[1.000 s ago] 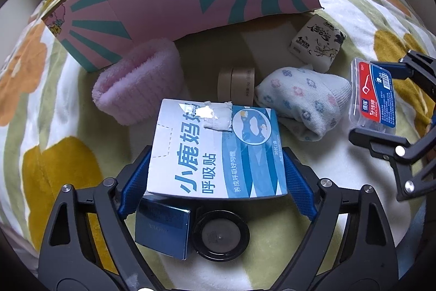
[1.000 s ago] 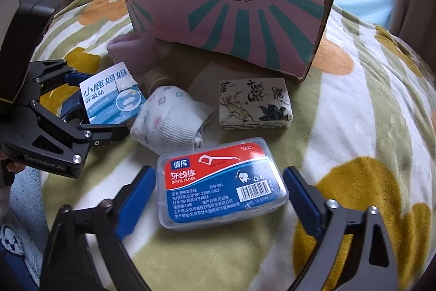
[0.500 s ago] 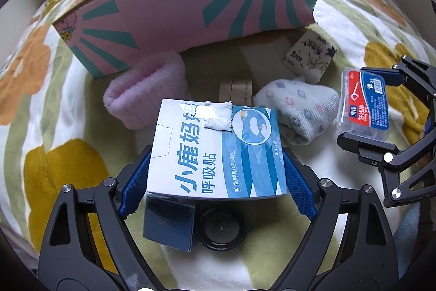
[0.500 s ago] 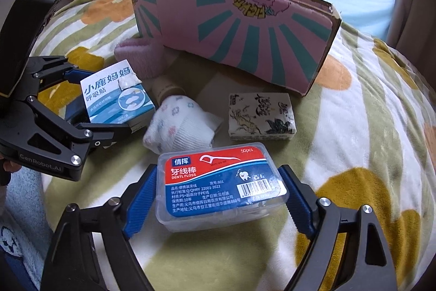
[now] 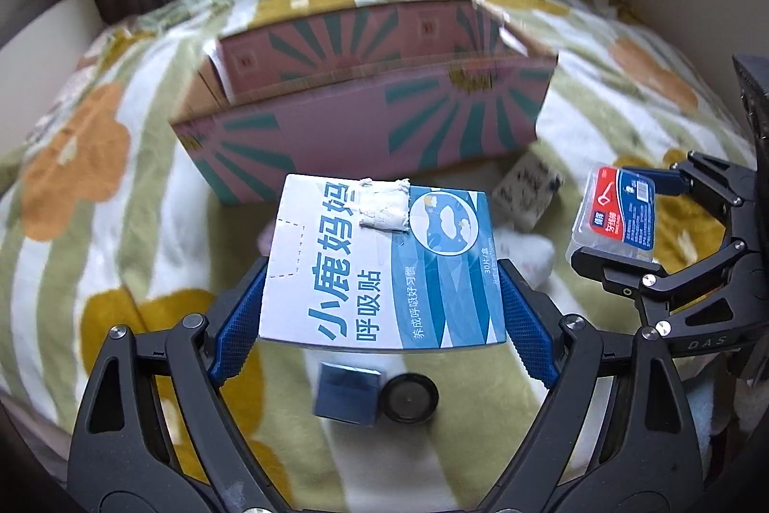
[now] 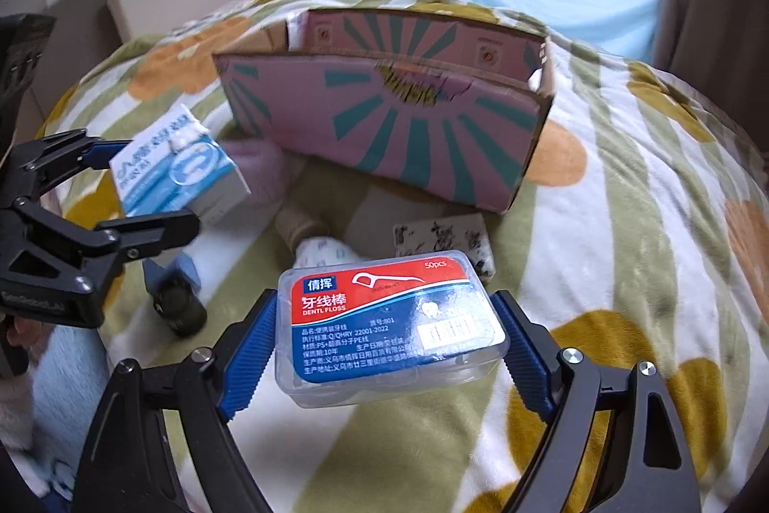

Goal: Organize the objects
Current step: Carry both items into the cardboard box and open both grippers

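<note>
Left gripper (image 5: 382, 301), jaws clamping blue-and-white carton (image 5: 384, 268), and right gripper (image 6: 384, 349), jaws clamping dental-floss case (image 6: 389, 325), both raised over bed (image 6: 649, 224), presumably bound for open pink box (image 6: 399, 128).

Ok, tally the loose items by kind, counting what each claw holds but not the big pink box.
Boxes: 4 (blue-white box, floss box, patterned box, small blue box)
Socks: 2 (pink, white)
Black jar: 1
Tan roll: 1
Total: 8
</note>
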`<action>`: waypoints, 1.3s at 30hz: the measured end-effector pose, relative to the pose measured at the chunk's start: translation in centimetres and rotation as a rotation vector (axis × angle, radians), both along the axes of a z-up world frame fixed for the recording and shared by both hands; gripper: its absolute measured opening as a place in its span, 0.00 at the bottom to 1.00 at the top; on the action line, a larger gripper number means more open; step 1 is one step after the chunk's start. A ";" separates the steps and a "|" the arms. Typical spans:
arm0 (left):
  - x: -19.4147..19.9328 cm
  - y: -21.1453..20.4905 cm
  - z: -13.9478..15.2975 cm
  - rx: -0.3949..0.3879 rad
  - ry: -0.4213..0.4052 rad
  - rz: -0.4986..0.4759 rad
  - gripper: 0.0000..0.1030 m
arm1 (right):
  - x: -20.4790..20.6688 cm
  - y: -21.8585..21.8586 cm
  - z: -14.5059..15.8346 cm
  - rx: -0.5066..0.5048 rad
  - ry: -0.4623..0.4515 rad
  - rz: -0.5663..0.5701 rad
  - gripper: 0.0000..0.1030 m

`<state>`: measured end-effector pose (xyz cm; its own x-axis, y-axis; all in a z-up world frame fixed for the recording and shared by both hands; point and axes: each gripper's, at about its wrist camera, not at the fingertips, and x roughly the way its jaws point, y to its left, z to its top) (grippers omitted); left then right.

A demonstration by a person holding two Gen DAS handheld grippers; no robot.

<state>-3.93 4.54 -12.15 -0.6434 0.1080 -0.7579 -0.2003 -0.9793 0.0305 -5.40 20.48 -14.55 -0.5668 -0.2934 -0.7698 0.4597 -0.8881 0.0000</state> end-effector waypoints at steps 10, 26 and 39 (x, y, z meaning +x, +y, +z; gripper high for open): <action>-3.3 -3.4 6.8 0.069 0.086 0.002 0.85 | -3.1 -0.3 7.1 -0.018 0.047 -0.097 0.81; -18.7 -9.0 7.0 0.049 0.000 0.021 0.85 | -17.5 -5.4 10.9 0.007 -0.007 -0.156 0.81; -23.6 -9.1 0.5 0.085 -0.138 0.025 0.85 | -23.4 -7.5 3.9 0.008 -0.183 -0.207 0.80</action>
